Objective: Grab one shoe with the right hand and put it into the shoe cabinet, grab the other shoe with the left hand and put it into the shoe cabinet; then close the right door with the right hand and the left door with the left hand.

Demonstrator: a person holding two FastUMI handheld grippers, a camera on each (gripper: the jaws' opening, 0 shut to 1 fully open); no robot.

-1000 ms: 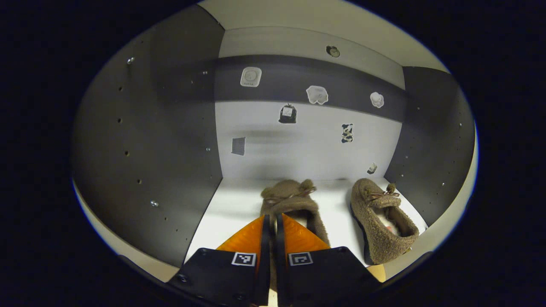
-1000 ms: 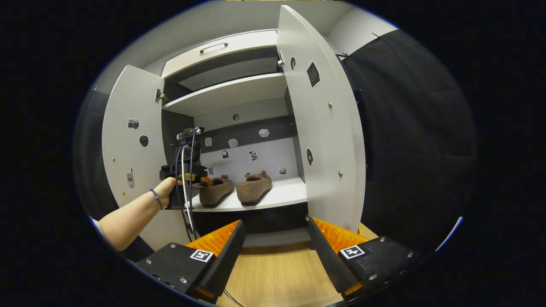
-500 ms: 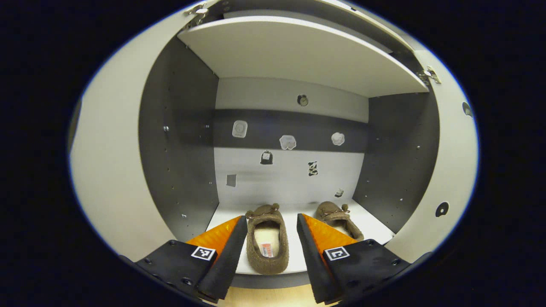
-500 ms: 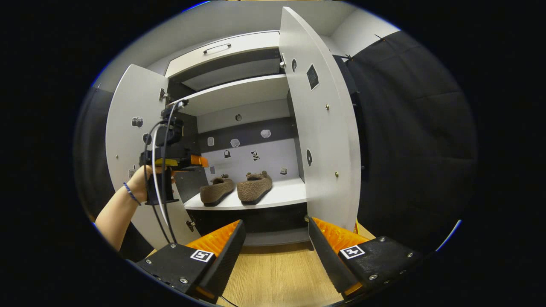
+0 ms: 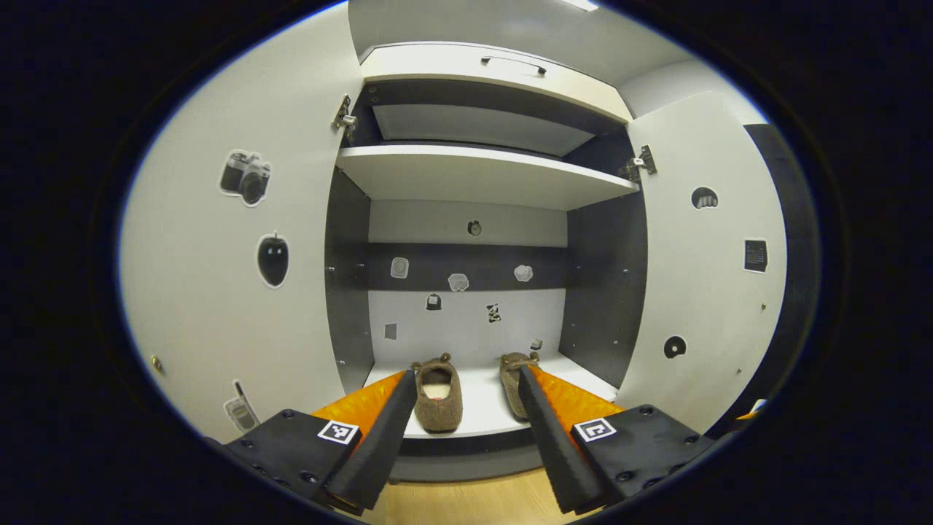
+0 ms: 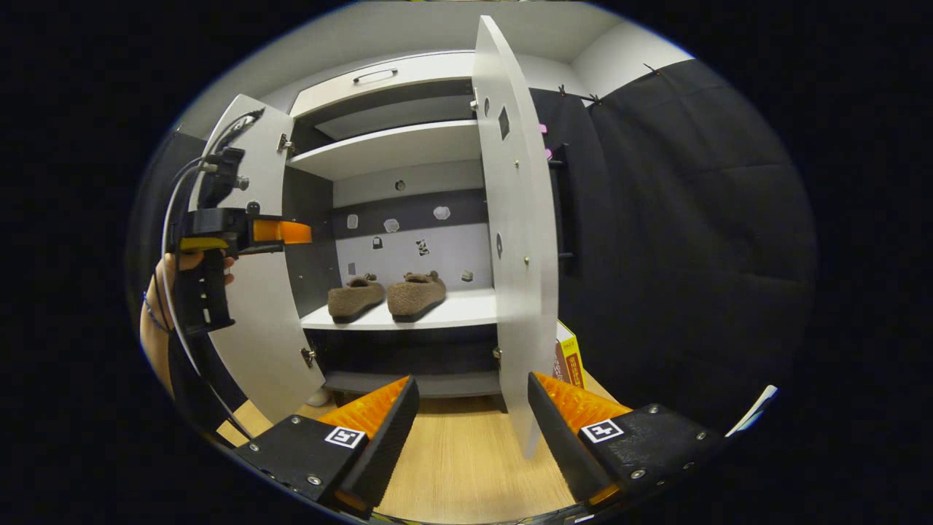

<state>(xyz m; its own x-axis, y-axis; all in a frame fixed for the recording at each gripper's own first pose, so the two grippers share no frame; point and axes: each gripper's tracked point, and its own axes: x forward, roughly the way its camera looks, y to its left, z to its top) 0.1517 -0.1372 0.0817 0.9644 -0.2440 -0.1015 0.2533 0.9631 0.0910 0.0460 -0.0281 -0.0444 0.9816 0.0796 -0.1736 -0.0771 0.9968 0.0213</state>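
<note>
Both shoes sit side by side on the cabinet shelf. Both grippers, left and right, gape empty. The right door, at twelve o'clock from the right gripper, could bounce back open if shoved hard.

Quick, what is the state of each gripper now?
Left gripper: open, holding nothing.
Right gripper: open, holding nothing.

Ahead of your left tongs, stickers dot the white panels: a camera sticker above a dark apple sticker. Beyond your right tongs, a yellow box stands on the wooden floor against the black cloth wall.
</note>
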